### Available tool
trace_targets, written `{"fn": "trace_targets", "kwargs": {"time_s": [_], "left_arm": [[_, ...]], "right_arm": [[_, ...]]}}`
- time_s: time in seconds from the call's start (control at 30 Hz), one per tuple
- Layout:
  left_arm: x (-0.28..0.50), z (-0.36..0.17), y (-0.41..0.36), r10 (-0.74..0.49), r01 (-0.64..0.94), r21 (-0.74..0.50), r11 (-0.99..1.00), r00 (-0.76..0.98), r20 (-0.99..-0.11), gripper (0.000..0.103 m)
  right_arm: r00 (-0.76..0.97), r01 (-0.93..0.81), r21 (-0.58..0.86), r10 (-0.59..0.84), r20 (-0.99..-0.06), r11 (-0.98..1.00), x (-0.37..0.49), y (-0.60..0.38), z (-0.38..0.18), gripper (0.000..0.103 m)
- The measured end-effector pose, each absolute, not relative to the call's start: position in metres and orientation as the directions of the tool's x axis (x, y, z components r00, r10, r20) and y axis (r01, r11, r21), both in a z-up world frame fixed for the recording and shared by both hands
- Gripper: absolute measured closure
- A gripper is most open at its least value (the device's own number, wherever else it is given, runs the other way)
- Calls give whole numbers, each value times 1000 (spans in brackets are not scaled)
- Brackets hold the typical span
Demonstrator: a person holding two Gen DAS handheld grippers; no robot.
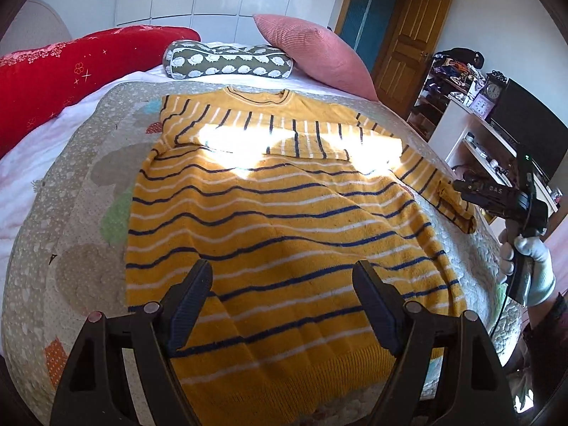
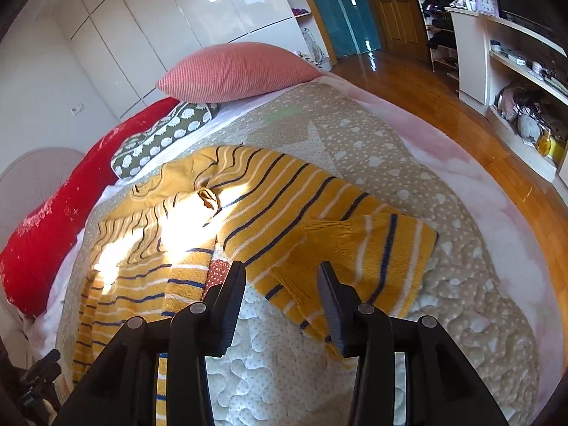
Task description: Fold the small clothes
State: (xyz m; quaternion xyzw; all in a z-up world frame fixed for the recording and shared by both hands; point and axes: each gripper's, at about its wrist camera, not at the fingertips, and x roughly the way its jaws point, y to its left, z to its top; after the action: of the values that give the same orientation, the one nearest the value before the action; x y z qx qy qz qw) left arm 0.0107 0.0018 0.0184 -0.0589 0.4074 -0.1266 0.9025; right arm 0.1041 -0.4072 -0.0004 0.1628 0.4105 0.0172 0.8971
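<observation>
The left gripper (image 1: 282,305) hangs over the hem end of the yellow striped sweater (image 1: 269,220), its jaws spread wide with nothing between them, only the knit lying below. The right gripper (image 2: 280,298) has its jaws parted about halfway and empty; the sweater's right sleeve (image 2: 355,248) lies flat on the quilt beneath and beyond them, and neither pad presses on it (whether the tips brush the cloth cannot be told). The sweater lies spread on the dotted patchwork quilt (image 1: 81,184) covering the bed, neckline away from the grippers, its left sleeve folded across the chest, a bright patch of sunlight falling there. Beyond the neckline sit a green hedgehog-print bolster (image 1: 227,62), a pink ribbed cushion (image 1: 316,48) and a long red pillow (image 1: 67,67). Past the sweater's right sleeve, off the bed, are a wooden floor (image 2: 419,81), white shelves (image 2: 511,81) with clutter, and a wooden door (image 1: 408,39). In the left wrist view a white-gloved hand (image 1: 529,266) holds the right gripper beside that sleeve.
</observation>
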Motion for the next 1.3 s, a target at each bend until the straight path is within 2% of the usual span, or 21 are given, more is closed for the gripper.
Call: {"fn": "trace_targets", "kwargs": {"time_s": [0.13, 0.2, 0.3, 0.53, 0.67, 0.8, 0.97, 1.17, 1.27, 1.3], "left_arm": [[10, 15, -2, -288, 197, -211, 957, 625, -725, 23], [9, 14, -1, -290, 197, -213, 957, 624, -726, 23], [9, 15, 5, -296, 186, -231, 955, 628, -719, 23], [9, 19, 26, -313, 147, -289, 946, 646, -696, 23], [10, 21, 39, -298, 120, -295, 948, 660, -690, 23], [15, 21, 60, -262, 62, -302, 951, 680, -685, 23], [25, 20, 98, -208, -42, -326, 945, 690, -694, 23], [55, 29, 127, -150, -103, -304, 947, 696, -702, 23], [80, 33, 130, -193, -78, -335, 939, 686, -702, 23], [90, 35, 129, -205, -69, -340, 938, 682, -702, 23]], "right_arm": [[618, 151, 55, -51, -785, 987, 130, -387, -21, 52], [579, 162, 19, -79, -811, 987, 137, -389, -33, 54], [589, 170, 89, -29, -808, 981, 135, -403, -33, 94], [743, 166, 282, 68, -666, 945, 133, -417, 38, 94], [776, 53, 348, 181, -604, 936, 170, -371, 77, 94], [749, -120, 414, 356, -559, 902, 209, -290, 101, 94], [628, -285, 466, 531, -570, 838, 252, -170, 90, 94], [407, -353, 541, 646, -646, 763, 280, -72, 24, 93], [422, -372, 510, 631, -651, 775, 268, -78, 18, 89], [431, -370, 518, 637, -639, 771, 263, -90, 20, 77]]}}
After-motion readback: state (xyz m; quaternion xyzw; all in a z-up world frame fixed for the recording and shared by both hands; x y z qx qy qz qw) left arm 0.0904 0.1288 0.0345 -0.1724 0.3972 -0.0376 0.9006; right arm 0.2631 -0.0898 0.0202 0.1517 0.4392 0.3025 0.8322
